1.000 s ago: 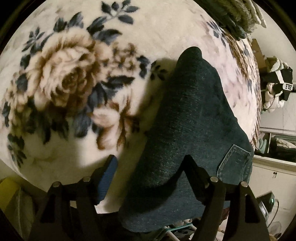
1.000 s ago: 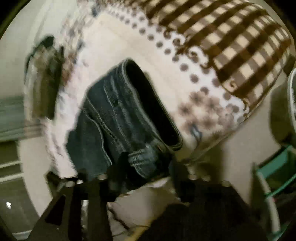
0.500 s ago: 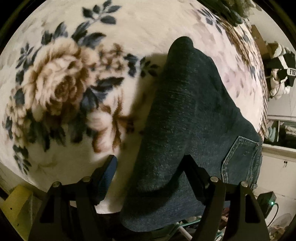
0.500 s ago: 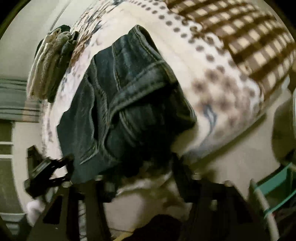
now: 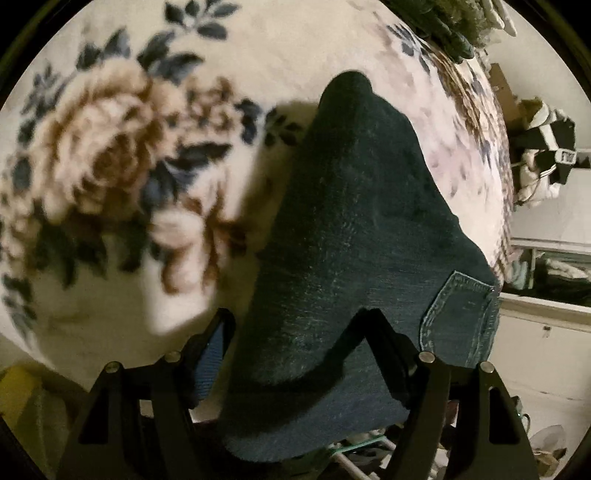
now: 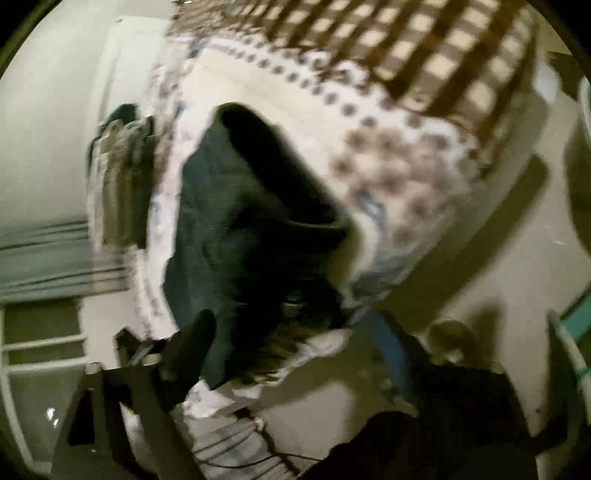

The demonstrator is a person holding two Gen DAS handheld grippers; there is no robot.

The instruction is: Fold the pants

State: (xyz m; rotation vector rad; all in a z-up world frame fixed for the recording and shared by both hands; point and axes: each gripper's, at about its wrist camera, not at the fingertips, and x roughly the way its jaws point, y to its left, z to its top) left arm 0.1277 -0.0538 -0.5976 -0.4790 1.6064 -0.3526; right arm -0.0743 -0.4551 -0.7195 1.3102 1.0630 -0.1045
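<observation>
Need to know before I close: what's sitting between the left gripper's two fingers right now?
In the left wrist view, the dark blue denim pants lie between the left gripper fingers, draped over the floral fleece blanket; nothing else sits there.

Pants lying on the blanket, a gripper at each side

In the left wrist view the pants (image 5: 354, 251) lie on the blanket (image 5: 258, 55), stretching away from the left gripper (image 5: 299, 328); its fingers stand apart, one on the blanket to the left of the cloth, the other on top of the cloth, with the back pocket (image 5: 458, 317) to its right. A pile of clothes (image 5: 447, 26) sits at the blanket's far edge, and a cabinet (image 5: 543, 332) stands to the right beyond the bed. In the blurred right wrist view the right gripper (image 6: 295, 336) stands spread at the near end of the pants (image 6: 221, 206), whose open waist lies to the right
</observation>
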